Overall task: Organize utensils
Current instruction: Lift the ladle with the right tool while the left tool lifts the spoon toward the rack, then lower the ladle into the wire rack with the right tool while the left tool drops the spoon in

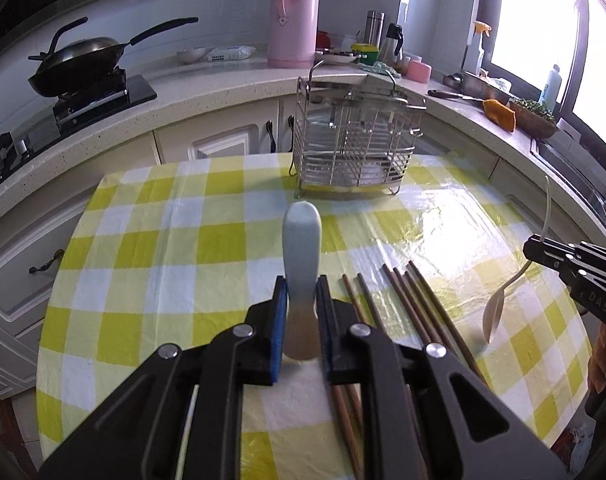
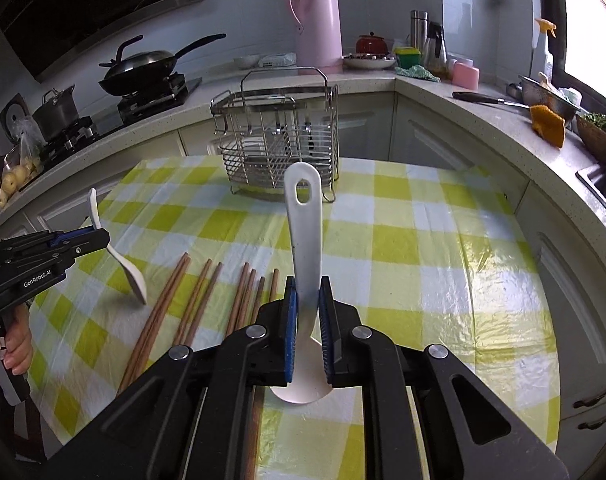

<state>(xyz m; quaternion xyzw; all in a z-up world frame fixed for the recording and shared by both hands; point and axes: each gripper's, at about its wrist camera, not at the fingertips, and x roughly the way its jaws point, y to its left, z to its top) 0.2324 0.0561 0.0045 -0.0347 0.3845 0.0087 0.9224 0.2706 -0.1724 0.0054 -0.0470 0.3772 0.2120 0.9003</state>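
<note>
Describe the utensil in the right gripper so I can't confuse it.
Over the yellow-checked table, in front of the wire rack, the right gripper clamps a flat white plastic rice paddle. Unlike the left gripper's curved spoon, its handle has an oval hole.

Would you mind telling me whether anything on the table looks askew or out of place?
Only mildly: the wooden chopsticks lie loose and fanned unevenly across the checked tablecloth, outside the empty-looking wire rack. Nothing looks spilled or damaged.

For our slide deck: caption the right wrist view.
Right gripper holds a white spoon above the checked tablecloth.
</note>
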